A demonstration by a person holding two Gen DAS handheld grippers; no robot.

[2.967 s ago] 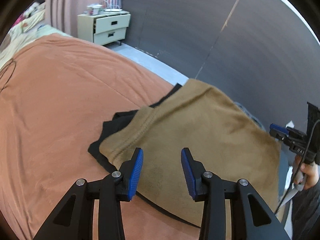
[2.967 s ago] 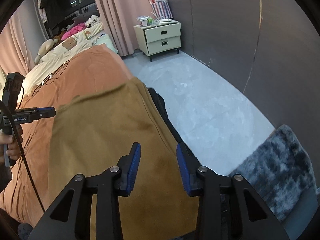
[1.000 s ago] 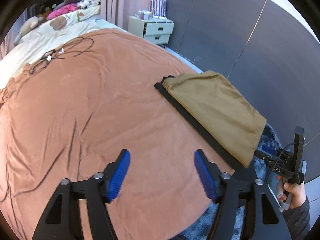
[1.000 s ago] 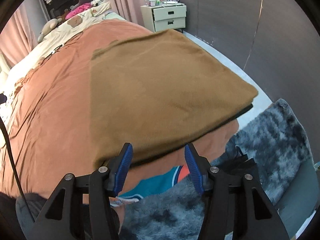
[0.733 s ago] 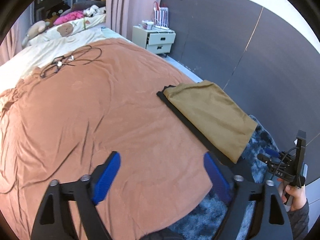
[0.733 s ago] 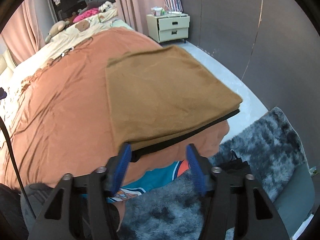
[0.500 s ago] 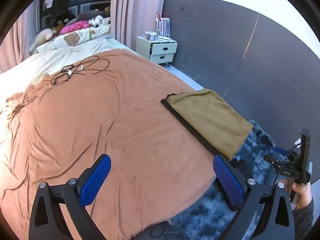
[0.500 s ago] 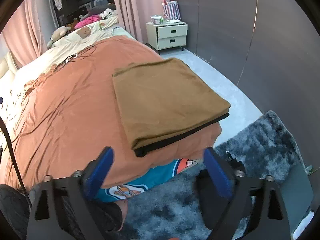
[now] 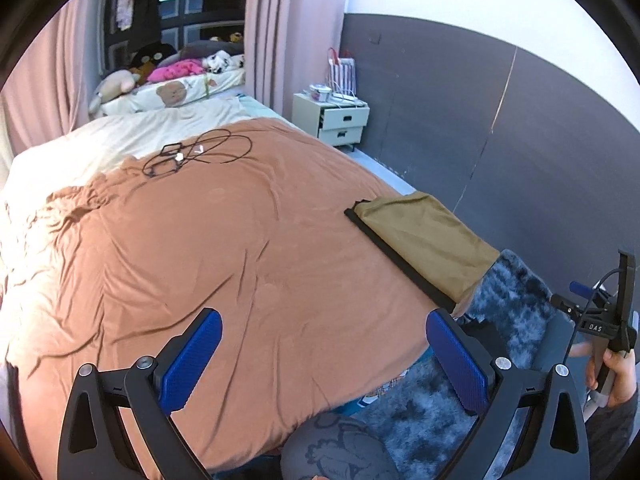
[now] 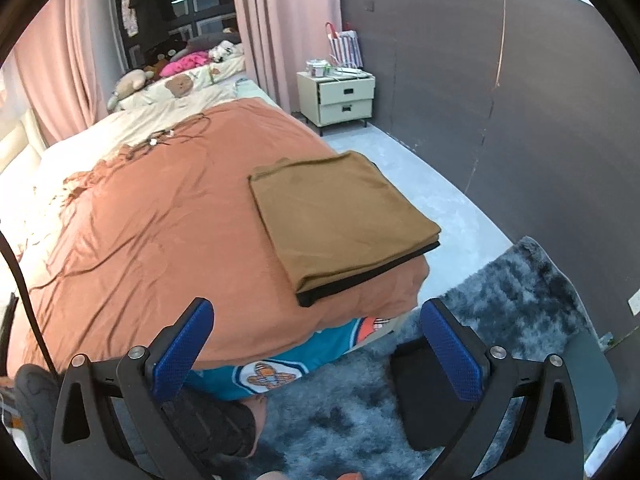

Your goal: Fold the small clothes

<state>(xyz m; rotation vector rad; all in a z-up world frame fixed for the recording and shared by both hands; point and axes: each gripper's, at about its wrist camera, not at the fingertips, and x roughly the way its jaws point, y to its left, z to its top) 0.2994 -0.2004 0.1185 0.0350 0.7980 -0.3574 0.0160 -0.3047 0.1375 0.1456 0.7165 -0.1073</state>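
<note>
A folded tan garment lies flat on a folded black garment at the corner of the bed, on the orange-brown cover. My left gripper hangs open and empty above the bed's near edge, well back from the stack. My right gripper is empty too, its jaws still opening, above the bed corner and rug, short of the stack. In the left wrist view the right gripper shows at the far right, held by a hand.
A grey shaggy rug covers the floor beside the bed, with a black object on it. Teal printed cloth hangs under the cover. Black cables lie mid-bed. A cream nightstand stands by the dark wall. Pillows and plush toys lie far back.
Both grippers have pulled back and risen away from the folded stack, and their jaws have spread wide. The tan garment stays flat on the bed corner.
</note>
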